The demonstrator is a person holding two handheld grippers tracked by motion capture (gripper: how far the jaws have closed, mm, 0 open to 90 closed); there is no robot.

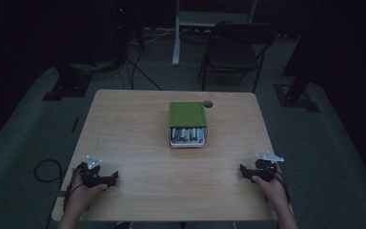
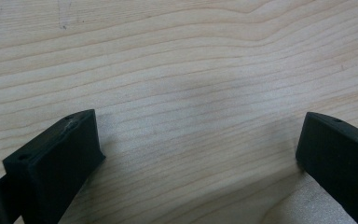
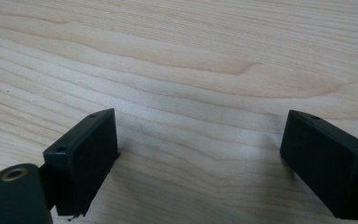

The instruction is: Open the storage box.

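A green box (image 1: 188, 123) lies on its side in the middle of the wooden table (image 1: 133, 124), its open end toward me with several pale tubes inside. A small dark round thing (image 1: 208, 103) sits at its far right corner. My left gripper (image 1: 106, 179) rests on the table near the front left, held by a hand; in the left gripper view its jaws (image 2: 200, 140) stand wide apart over bare wood. Near the front right rests my right gripper (image 1: 247, 172), and in the right gripper view it (image 3: 200, 140) is open with nothing between the jaws.
A dark folding chair (image 1: 236, 50) and a white table leg (image 1: 176, 33) stand beyond the far edge. Cables (image 1: 47, 169) lie on the floor at the left. Dark stands (image 1: 69, 81) flank the table on both sides.
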